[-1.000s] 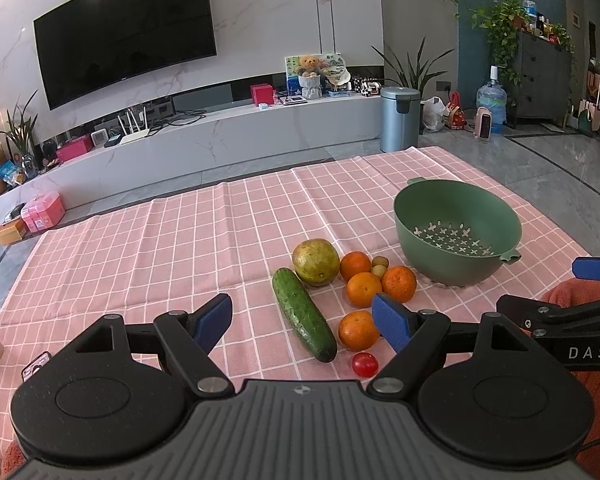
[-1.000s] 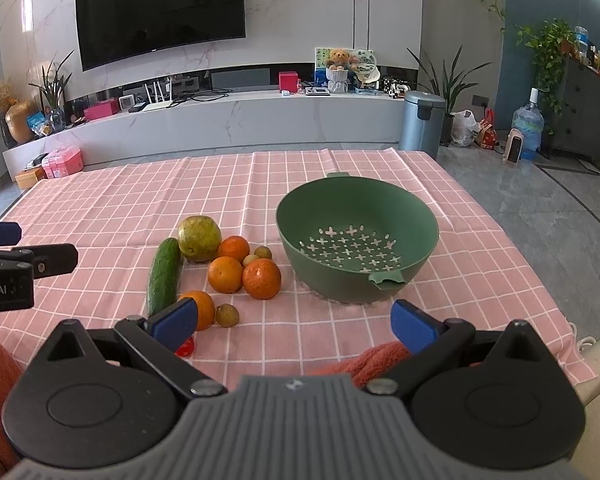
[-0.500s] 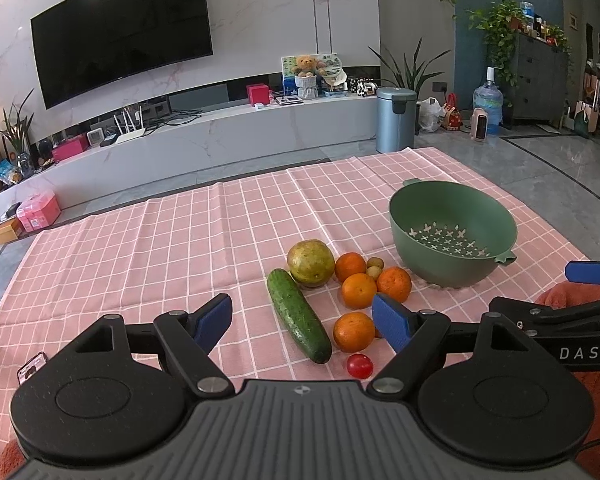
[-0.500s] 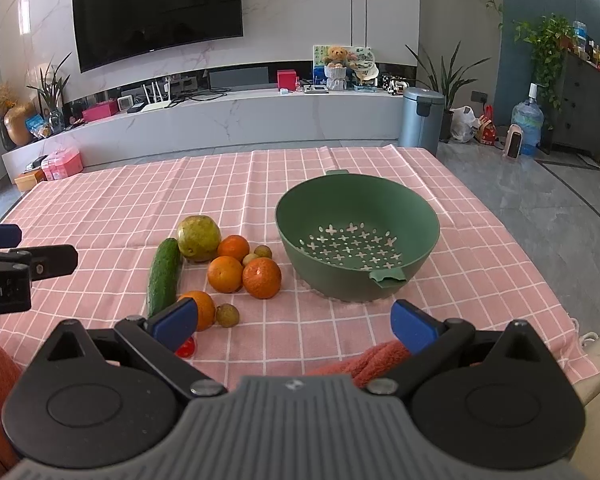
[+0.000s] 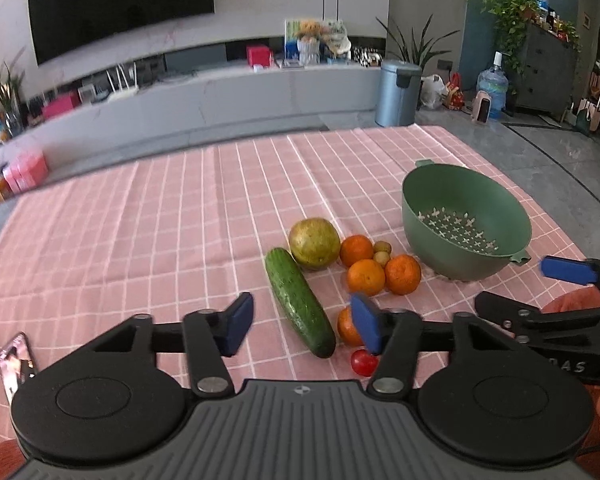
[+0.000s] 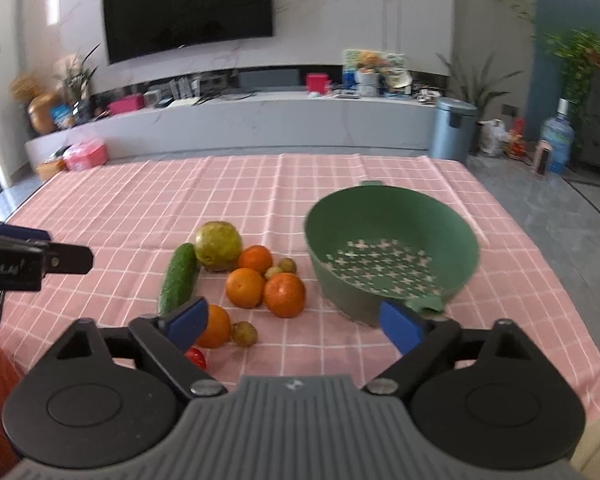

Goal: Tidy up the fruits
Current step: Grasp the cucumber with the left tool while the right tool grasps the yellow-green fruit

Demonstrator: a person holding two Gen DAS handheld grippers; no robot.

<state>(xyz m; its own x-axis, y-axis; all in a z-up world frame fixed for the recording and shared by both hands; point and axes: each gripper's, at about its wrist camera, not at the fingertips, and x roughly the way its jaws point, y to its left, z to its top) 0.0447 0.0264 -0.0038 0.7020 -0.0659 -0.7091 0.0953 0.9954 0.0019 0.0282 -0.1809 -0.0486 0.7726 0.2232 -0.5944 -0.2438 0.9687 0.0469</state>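
Tablecloth (image 5: 140, 216) carries an empty green colander (image 5: 466, 220) near its right edge, fruit heaped just left of it. Approach step: left gripper (image 5: 302, 322) and right gripper (image 6: 294, 318) are closing, nothing between them. Next, straddle one orange (image 6: 245, 287).

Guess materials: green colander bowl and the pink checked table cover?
Green colander bowl: looks like moulded plastic, matte; uniform colour, moulded-in handle tabs, cross-shaped drain holes. Pink checked table cover: seems woven cloth, matte; fold creases and slight wrinkles show. Coated fabric can't be ruled out.
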